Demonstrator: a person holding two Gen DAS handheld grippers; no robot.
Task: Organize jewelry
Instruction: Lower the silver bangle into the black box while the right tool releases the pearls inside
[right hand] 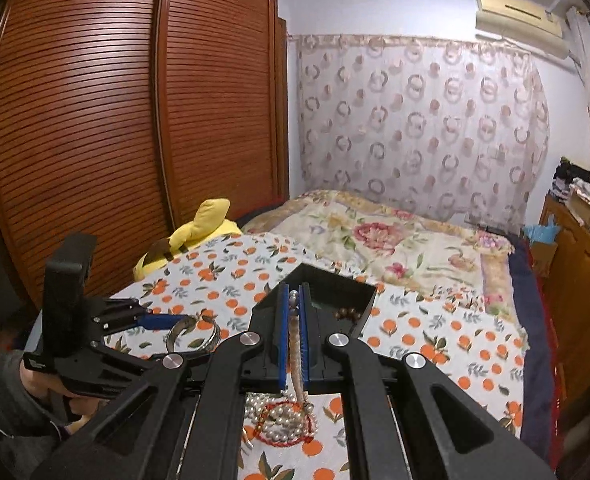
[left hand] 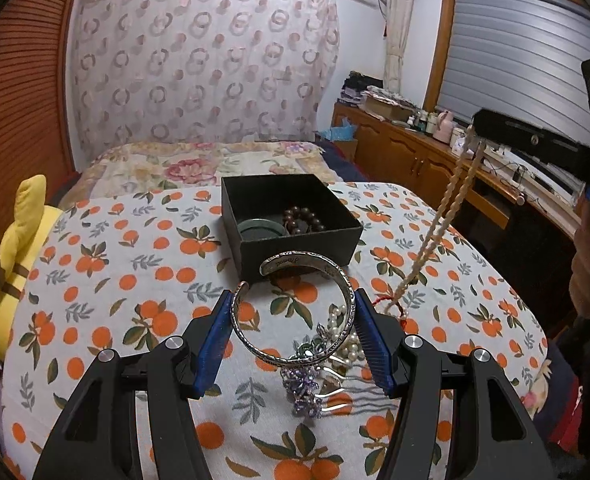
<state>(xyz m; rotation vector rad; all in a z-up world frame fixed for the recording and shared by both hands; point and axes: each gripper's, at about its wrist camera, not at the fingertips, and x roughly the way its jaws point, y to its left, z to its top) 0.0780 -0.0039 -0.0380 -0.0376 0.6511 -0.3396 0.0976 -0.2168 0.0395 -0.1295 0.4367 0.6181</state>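
Observation:
My left gripper (left hand: 293, 296) is shut on a silver cuff bangle (left hand: 295, 316), its blue pads (left hand: 215, 336) pressing both sides, just above the bed. Below it lies a jewelry pile with pearls (left hand: 347, 344) and a purple piece (left hand: 303, 392). Beyond stands an open black box (left hand: 335, 240) holding a green bangle (left hand: 263, 230) and a brown bead bracelet (left hand: 303, 218). My right gripper (right hand: 293, 288), raised at the upper right of the left wrist view, is shut on a cream twisted necklace (left hand: 451, 208) that hangs down to the pile (right hand: 283, 420).
The orange-print bedspread (left hand: 115, 280) covers the near part of the bed, with a floral quilt (right hand: 395, 240) beyond. A yellow plush toy (left hand: 15, 264) lies at its left edge. A slatted wooden wardrobe (right hand: 95, 120) stands left, and a cluttered wooden cabinet (left hand: 407, 148) right.

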